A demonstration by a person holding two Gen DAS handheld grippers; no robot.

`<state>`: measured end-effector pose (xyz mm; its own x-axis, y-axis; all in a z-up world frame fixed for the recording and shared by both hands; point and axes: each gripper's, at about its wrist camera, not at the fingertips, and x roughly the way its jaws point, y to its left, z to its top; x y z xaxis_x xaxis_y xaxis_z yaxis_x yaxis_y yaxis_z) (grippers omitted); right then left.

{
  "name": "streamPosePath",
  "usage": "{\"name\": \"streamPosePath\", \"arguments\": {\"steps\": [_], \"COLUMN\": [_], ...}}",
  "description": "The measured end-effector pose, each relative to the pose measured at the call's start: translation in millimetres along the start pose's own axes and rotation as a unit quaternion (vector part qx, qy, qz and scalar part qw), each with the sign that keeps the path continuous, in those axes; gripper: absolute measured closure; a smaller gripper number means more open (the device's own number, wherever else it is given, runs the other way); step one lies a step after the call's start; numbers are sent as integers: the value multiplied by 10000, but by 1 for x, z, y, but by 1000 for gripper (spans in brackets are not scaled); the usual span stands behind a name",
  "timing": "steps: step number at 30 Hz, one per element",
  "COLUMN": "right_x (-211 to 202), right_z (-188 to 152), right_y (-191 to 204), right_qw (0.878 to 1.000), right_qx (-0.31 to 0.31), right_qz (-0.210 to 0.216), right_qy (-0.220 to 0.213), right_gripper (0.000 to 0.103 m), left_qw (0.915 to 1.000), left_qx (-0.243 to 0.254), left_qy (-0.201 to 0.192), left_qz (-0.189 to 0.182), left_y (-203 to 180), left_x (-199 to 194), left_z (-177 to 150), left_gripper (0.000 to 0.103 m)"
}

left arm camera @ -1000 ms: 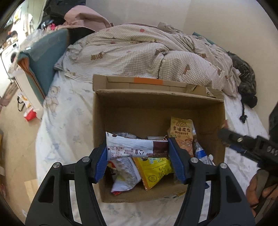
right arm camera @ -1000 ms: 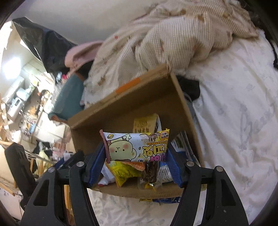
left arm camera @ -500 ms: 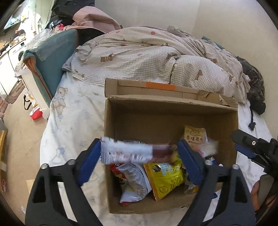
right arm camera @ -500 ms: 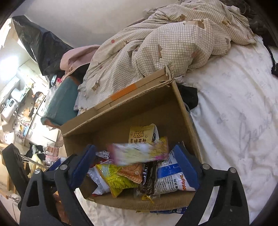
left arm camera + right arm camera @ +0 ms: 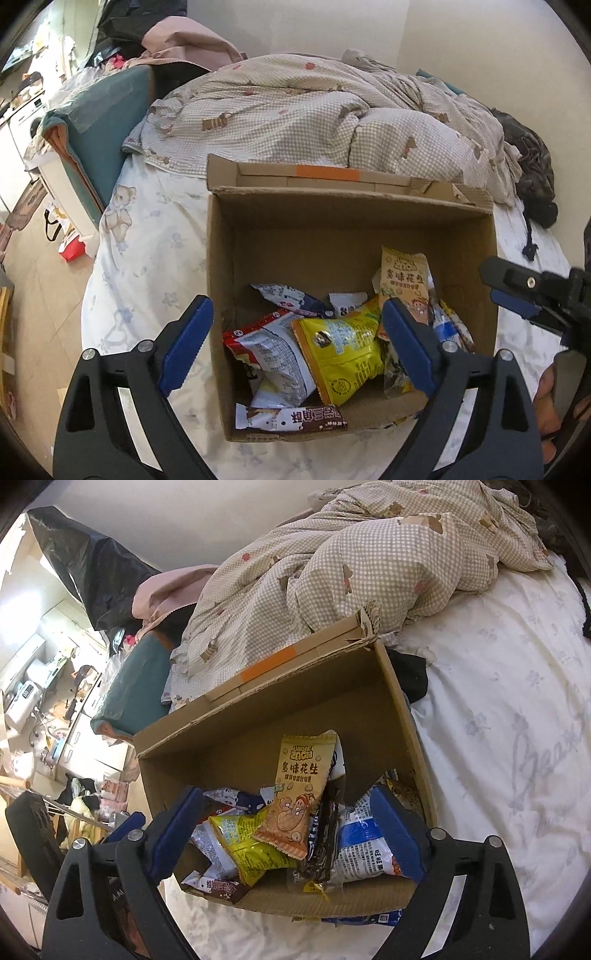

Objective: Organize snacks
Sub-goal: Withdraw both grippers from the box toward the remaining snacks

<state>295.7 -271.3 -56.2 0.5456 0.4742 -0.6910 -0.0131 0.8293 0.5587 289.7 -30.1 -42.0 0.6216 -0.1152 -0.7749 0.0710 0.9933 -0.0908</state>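
Snacks (image 5: 332, 354) are piled in the cardboard box (image 5: 221, 258) at frame centre. The left gripper (image 5: 295, 347) is seen opening, nothing clamped. The right gripper (image 5: 288, 834) is held apart, empty.

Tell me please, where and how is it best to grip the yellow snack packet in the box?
Probably by the crimped end of the yellow snack packet that points to the far wall of the cardboard box, coming from above. The packet lies flat on top of other packets; that flat seal is raised and free, while its puffy middle would slip.

Soft daylight, sharp, fisheye-warped edges
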Motion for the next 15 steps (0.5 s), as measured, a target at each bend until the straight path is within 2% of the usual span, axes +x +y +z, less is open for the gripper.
{"name": "streamPosePath", "arguments": {"steps": [15], "right_x": [-19], "right_z": [-18], "right_y": [-5], "right_qw": [9999], "right_qx": [110], "right_qz": [-99], "right_qy": [-44], "right_gripper": [9], "left_qw": [10000], "left_qx": [48], "left_qy": [5], "left_qz": [53], "left_y": [3], "left_x": [-19], "left_z": [-18], "left_gripper": [12]}}
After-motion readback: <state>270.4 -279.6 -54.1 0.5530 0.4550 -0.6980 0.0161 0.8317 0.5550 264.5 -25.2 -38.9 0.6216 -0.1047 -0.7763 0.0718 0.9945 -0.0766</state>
